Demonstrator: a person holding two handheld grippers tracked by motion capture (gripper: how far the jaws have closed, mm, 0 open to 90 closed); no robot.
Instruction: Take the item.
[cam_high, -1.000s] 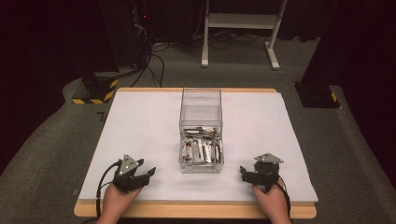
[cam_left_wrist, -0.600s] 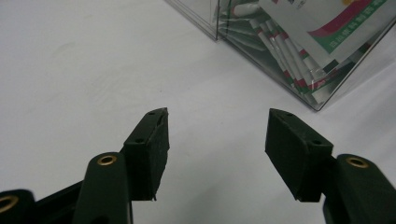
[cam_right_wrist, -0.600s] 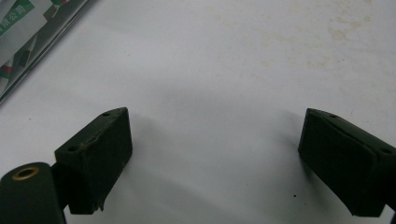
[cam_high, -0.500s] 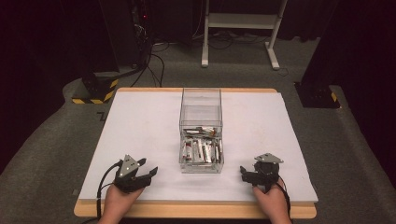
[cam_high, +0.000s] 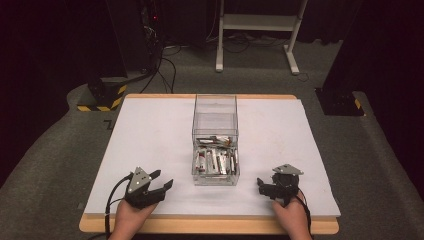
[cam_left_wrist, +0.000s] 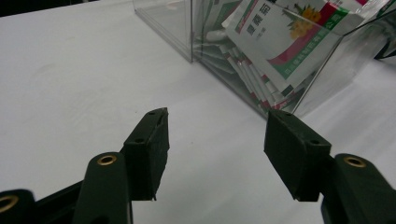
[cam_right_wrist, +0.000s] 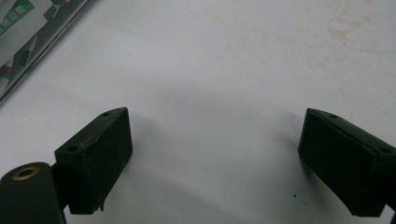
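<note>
Left hand-held gripper (cam_high: 162, 181) sits low over the desk (cam_high: 150, 130) near its front edge, jaws spread wide, nothing between them. In the left gripper view only bare white desk surface lies between the fingers (cam_left_wrist: 149, 144). Clear plastic box (cam_high: 215, 145) stands ahead and to the right of that hand-held gripper, near but apart. Sachets (cam_left_wrist: 285, 42) with red-green print are stacked inside it, leaning against the near wall. Right hand-held gripper (cam_high: 261, 185) is on the box's other side, also near the front edge, jaws wide apart and empty, bare desk between the fingers (cam_right_wrist: 100, 154). Box corner shows at upper left of the right gripper view.
</note>
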